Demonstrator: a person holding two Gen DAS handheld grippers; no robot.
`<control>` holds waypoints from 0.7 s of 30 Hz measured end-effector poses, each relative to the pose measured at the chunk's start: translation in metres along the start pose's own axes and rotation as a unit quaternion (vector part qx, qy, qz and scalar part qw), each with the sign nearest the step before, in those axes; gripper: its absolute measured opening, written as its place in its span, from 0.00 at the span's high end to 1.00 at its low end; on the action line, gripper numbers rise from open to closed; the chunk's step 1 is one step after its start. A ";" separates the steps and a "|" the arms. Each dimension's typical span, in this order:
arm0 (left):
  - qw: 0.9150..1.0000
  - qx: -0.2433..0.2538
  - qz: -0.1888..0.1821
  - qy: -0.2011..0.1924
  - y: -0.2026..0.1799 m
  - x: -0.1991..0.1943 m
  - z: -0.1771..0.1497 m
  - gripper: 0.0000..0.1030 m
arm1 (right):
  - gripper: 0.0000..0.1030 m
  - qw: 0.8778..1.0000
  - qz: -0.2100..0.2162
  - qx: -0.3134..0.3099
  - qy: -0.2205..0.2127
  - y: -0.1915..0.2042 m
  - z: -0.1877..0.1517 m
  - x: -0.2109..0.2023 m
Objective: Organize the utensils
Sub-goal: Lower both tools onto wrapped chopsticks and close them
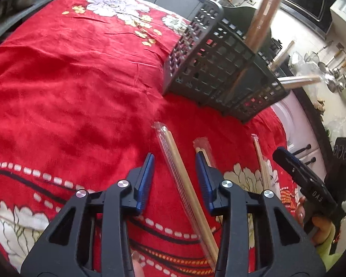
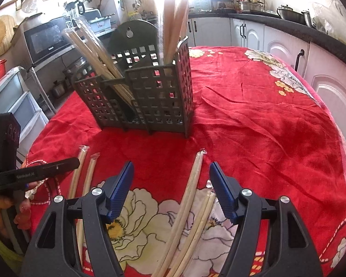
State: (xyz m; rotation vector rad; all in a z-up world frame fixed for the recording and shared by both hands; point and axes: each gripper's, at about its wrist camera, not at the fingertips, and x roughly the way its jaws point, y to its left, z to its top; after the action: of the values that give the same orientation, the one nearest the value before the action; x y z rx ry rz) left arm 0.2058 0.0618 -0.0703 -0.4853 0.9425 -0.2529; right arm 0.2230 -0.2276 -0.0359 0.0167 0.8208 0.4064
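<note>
Chopsticks in clear sleeves lie loose on the red cloth (image 1: 69,80), and the left gripper (image 1: 174,161) straddles one sleeved pair (image 1: 184,180), pads partly apart and not yet pressing it. A second pair (image 1: 204,152) sits just beside its right pad, so a squeeze could snag both or skid off the slick wrap. Right gripper (image 2: 171,170) hangs wide, holding nothing, over a fan of pairs (image 2: 191,198) that overlap; pinching there may drag neighbours along. Holder (image 2: 138,92) stands farther up the cloth, some pairs already upright inside, leaning out left and tall. Those could catch an incoming stick. Plenty of bare cloth to the holder's right; the near-left table edge is close to the two outer pairs (image 2: 84,177).
</note>
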 end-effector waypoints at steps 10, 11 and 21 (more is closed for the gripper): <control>0.999 -0.033 -0.009 0.007 0.008 0.014 0.021 0.75 | 0.39 0.998 -0.001 0.027 0.061 -0.018 0.011 0.040; 0.999 -0.035 -0.010 0.008 0.009 0.015 0.023 0.75 | 0.44 0.997 0.004 0.032 0.069 -0.020 0.011 0.046; 0.999 -0.041 -0.007 0.007 0.009 0.025 0.036 0.76 | 0.88 0.997 0.016 0.015 0.075 -0.008 0.012 0.058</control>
State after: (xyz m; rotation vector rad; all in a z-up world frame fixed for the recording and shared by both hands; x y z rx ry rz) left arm 0.2499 0.0696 -0.0743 -0.5663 0.9656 -0.2308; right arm 0.2694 -0.2130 -0.0698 0.0281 0.9757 0.4294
